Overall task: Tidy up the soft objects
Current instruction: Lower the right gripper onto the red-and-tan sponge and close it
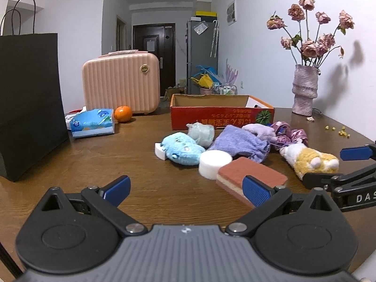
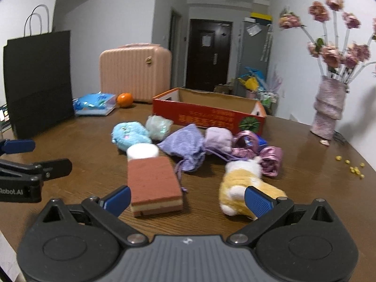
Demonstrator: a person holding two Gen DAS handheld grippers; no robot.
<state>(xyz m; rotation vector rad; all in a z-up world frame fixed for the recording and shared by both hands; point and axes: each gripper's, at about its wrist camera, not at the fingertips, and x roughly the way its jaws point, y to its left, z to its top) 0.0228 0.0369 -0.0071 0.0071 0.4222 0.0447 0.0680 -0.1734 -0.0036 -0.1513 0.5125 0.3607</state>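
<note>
Soft objects lie in a cluster on the wooden table in front of an open red cardboard box (image 1: 221, 117) (image 2: 209, 115). There is a blue plush (image 1: 183, 149) (image 2: 130, 135), a purple knit pouch (image 1: 239, 144) (image 2: 185, 146), a brown sponge (image 1: 251, 176) (image 2: 152, 183), a white foam cylinder (image 1: 215, 163) (image 2: 142, 151), a yellow-white plush (image 1: 310, 162) (image 2: 242, 183) and shiny pink scrunchies (image 2: 270, 159). My left gripper (image 1: 185, 190) is open and empty, near the sponge. My right gripper (image 2: 188, 199) is open and empty, between the sponge and the yellow plush.
A black paper bag (image 1: 28, 103) stands at the left. A pink case (image 1: 121, 83), a tissue pack (image 1: 92, 123) and an orange (image 1: 123, 114) sit behind. A vase of dried roses (image 1: 304, 89) stands at the right, with yellow crumbs (image 1: 340, 131) near the table edge.
</note>
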